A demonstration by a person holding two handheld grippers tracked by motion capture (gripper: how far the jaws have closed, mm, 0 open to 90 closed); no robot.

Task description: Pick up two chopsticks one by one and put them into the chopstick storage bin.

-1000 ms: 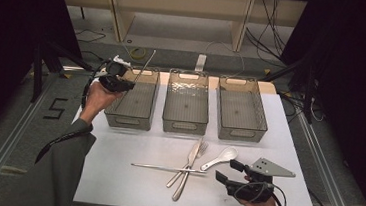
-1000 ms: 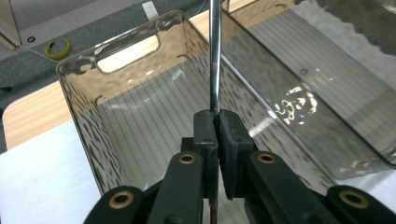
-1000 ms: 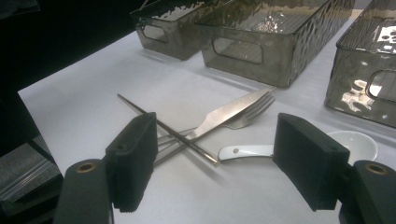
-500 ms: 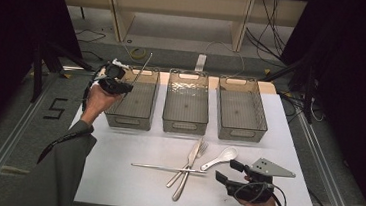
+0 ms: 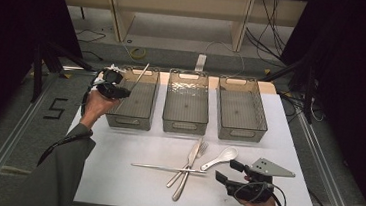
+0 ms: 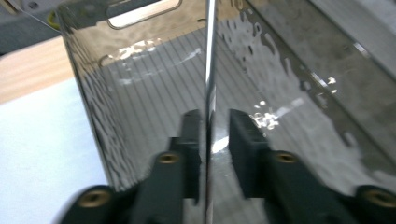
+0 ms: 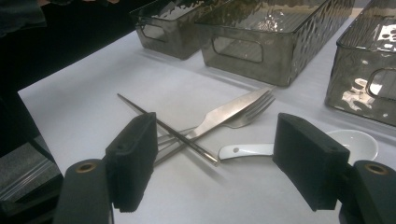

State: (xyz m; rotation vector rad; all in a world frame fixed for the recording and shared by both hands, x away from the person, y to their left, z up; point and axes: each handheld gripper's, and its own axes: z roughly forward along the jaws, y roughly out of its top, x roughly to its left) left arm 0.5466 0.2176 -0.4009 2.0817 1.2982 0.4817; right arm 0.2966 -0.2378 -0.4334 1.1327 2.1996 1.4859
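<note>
Left claw (image 5: 121,92) lower, "5" (image 5: 55,108) floor mark.

The chopstick (image 6: 209,70) over the left bin (image 5: 135,104) is thin polished metal. The bins are smoky, see-through plastic, dimpled and glossy. The table (image 5: 114,177) looks matt white. The knife (image 7: 229,112) and fork (image 7: 252,112) are brushed metal, and the spoon (image 7: 345,144) is glossy white ceramic or plastic. The left gripper (image 6: 212,135) has matt black pads (image 6: 243,135).

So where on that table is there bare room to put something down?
The white table is bare at front left, between the sleeve and the chopstick. The middle bin and right bin look empty. It is crowded around the knife, fork and spoon.
</note>
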